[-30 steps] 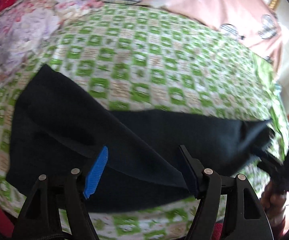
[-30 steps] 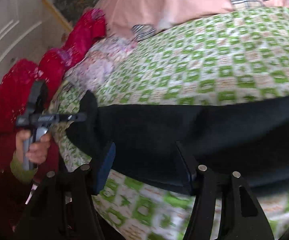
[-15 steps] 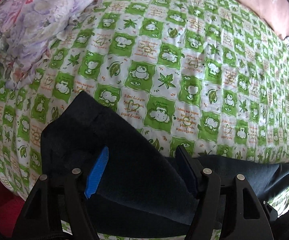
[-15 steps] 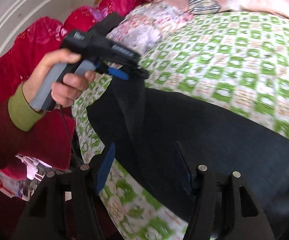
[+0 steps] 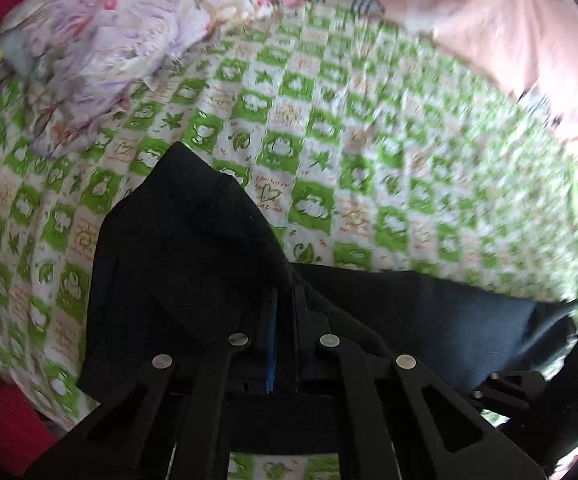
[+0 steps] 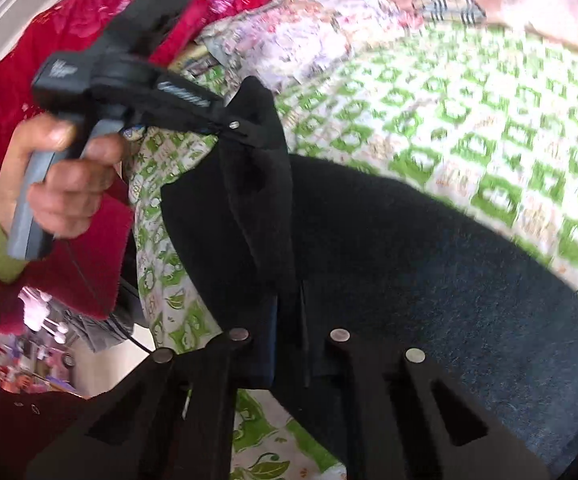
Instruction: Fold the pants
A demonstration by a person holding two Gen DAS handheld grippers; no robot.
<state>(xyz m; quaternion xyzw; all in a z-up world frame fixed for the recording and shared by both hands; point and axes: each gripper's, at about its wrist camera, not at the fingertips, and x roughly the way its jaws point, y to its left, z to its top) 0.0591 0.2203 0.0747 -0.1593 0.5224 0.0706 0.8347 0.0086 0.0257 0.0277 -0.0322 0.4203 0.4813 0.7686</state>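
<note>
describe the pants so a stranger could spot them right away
Find the bed sheet with green and white squares. The pants are the plain black cloth spread along its near edge, pinched by both grippers. The floral bedding and pink cover behind are pale.

A green-checked sheet (image 5: 369,152) covers the bed. A floral cloth (image 5: 101,52) lies bunched beside a pink blanket (image 5: 489,20). Red fabric (image 6: 5,80) lies nearby.
</note>
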